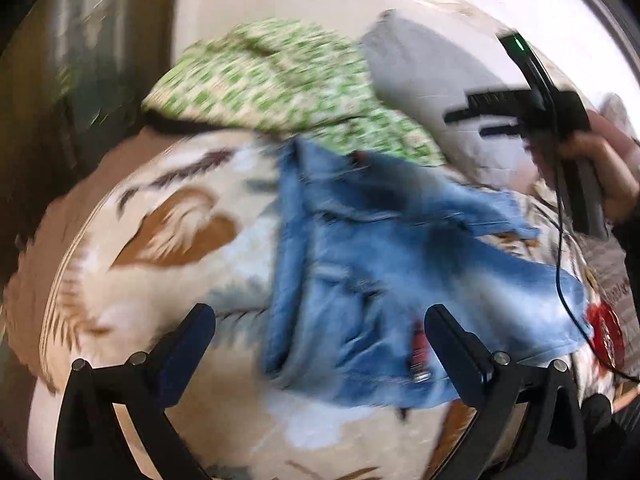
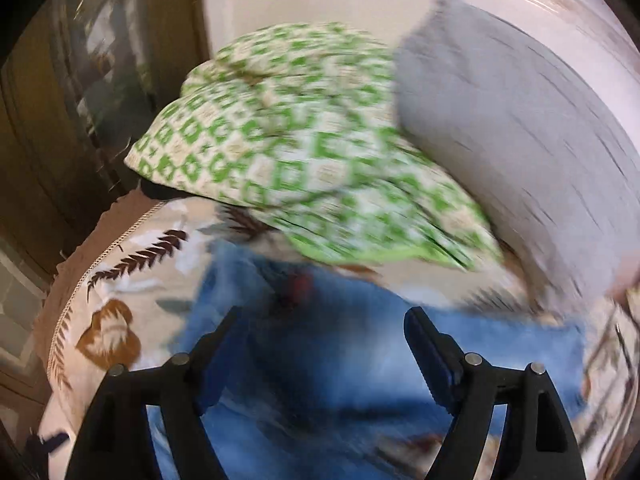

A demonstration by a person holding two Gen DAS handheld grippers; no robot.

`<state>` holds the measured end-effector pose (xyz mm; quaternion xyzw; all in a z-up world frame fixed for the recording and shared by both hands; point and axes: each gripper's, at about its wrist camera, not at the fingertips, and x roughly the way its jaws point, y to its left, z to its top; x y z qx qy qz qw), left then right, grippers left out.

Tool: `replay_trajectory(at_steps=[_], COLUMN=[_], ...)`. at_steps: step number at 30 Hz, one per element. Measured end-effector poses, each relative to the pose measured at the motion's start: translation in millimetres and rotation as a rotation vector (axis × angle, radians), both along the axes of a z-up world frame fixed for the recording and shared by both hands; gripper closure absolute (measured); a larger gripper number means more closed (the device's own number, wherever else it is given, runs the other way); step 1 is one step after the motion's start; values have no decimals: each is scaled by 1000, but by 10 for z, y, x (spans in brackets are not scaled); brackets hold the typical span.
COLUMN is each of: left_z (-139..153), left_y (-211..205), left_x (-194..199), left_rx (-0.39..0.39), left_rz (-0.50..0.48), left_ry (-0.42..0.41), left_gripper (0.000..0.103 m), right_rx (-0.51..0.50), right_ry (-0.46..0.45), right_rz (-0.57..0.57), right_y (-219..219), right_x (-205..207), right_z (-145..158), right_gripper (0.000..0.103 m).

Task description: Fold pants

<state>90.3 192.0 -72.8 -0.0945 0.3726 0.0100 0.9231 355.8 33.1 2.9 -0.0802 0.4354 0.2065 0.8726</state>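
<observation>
- We see the jeans [image 1: 372, 276] crumpled on the patterned bedspread [image 1: 168, 240], just below the green checked cloth [image 1: 272, 80] and grey pillow [image 1: 420, 76].
- Left gripper [image 1: 320, 332]: jaws wide apart, holding nothing.
- Right gripper [image 2: 324, 340]: jaws wide apart, empty, above the denim.
- Both views motion-blurred.

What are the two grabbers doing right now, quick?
Left gripper: open, holding nothing, above the crumpled blue denim jeans.
Right gripper: open, holding nothing, over the same jeans.

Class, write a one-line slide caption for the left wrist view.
Open left gripper hovers over crumpled blue jeans on a patterned bed; right gripper is raised nearby.
</observation>
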Motion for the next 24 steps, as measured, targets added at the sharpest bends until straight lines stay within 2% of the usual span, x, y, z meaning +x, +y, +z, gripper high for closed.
replay_trajectory(at_steps=[6,8,12,17,20,24], left_z=[245,286,341,421,477,531], left_y=[-717,-970,-1457,-1903,-2029,-2153], left_x=[328,476,857,1306,1565,2032], left_rx=[52,63,108,224,259,300], left_rz=[-197,-262,-401,-533,-582,-620], left_ry=[-32,-19,26,56,75,103], left_gripper=[0,0,0,0,0,0], right_rx=[37,37,6,33,62,68], right_ry=[7,19,45,75,89,108], right_rz=[-178,-238,-327,-388,-404,-391], right_y=[-1625,-2176,-2978,-3571,-3721,-3681], right_x=[-285,-405,-594,-622,-508,-211], right_z=[99,109,43,15,-16,-105], right_gripper=[20,18,16,16,16,16])
